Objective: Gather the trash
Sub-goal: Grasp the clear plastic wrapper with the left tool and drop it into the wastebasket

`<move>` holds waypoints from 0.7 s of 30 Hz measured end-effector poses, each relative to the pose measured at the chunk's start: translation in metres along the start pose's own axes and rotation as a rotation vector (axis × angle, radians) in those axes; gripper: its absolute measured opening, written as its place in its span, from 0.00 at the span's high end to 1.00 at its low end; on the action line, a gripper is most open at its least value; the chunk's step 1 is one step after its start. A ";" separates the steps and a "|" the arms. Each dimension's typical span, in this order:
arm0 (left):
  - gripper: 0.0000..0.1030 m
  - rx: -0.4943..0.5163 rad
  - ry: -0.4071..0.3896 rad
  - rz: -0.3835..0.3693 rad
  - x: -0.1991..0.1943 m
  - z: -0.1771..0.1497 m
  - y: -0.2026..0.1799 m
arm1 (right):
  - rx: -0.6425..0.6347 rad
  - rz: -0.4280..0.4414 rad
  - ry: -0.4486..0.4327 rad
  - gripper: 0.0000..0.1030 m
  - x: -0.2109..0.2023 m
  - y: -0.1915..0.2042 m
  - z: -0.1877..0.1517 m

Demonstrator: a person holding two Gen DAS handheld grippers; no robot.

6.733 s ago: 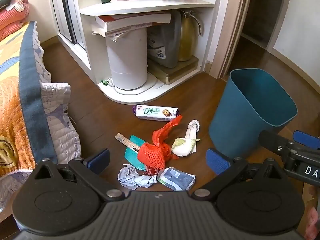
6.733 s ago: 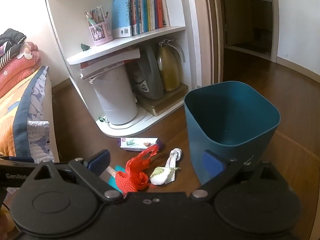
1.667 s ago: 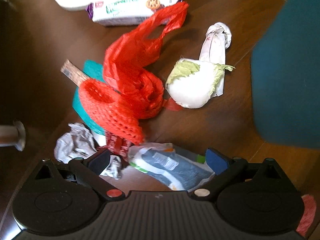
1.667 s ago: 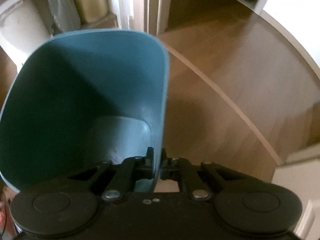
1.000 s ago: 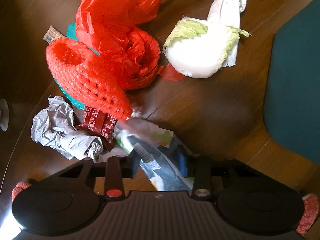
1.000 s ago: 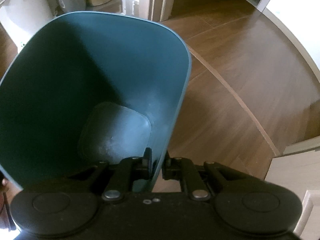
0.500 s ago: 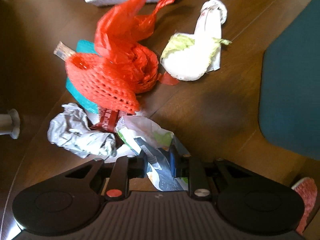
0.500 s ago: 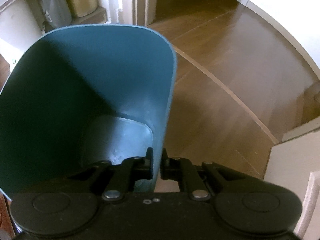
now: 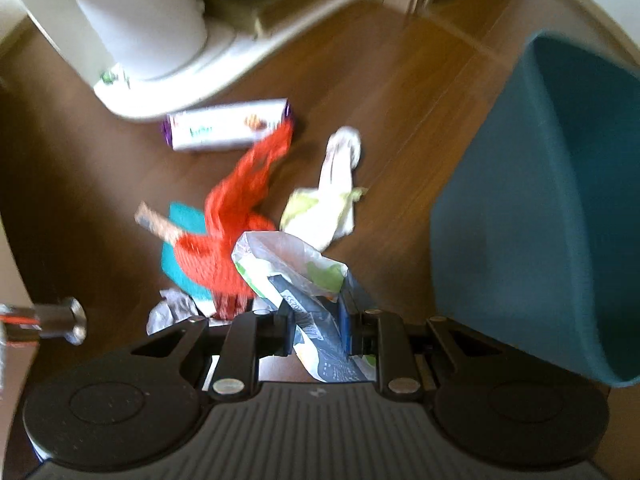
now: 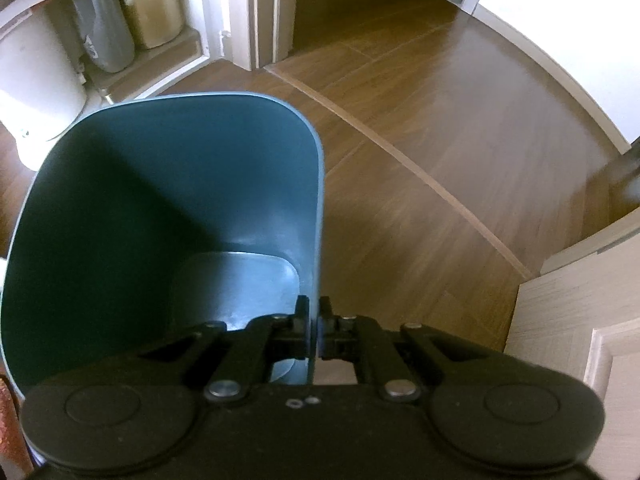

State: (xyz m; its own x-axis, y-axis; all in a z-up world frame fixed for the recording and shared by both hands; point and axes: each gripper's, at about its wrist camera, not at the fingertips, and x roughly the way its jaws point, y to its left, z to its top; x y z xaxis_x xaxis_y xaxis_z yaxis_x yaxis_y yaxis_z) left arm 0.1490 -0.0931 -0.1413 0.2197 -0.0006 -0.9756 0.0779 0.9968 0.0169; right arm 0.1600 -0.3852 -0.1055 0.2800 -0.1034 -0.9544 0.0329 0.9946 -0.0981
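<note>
Left hand-held gripper [image 9: 316, 322] clamped on wrapper [image 9: 304, 280]; bin [image 9: 540, 216] at frame right, rim pinched by right hand-held gripper [image 10: 314, 330].

I see dark wood floor [image 9: 400, 92] carrying a biscuit packet [image 9: 228, 124], red mesh bag [image 9: 224, 248], teal scrap [image 9: 180, 220], crumpled paper [image 9: 172, 312], cabbage piece in white wrap [image 9: 328, 208], white shelf base [image 9: 208, 68].

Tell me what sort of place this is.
Probably a room in a home. A wood plank floor runs to a doorway with white trim, a white corner shelf unit stands on the floor holding a white canister, and a teal waste bin stands by litter.
</note>
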 end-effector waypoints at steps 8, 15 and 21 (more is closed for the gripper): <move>0.80 0.072 -0.146 -0.018 -0.075 0.025 -0.026 | -0.001 -0.011 -0.027 0.97 -0.006 0.004 -0.002; 0.80 0.180 -0.208 -0.070 -0.099 0.038 -0.070 | -0.021 -0.031 -0.075 0.97 -0.013 0.015 -0.004; 0.80 0.293 -0.234 -0.116 -0.098 0.041 -0.114 | -0.033 -0.025 -0.079 0.98 -0.019 0.014 -0.002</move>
State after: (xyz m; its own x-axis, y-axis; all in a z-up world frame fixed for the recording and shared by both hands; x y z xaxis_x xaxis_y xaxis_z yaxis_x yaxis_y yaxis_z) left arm 0.1584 -0.2099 -0.0392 0.4065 -0.1637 -0.8989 0.3817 0.9243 0.0042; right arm 0.1530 -0.3696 -0.0894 0.3546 -0.1272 -0.9263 0.0093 0.9911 -0.1326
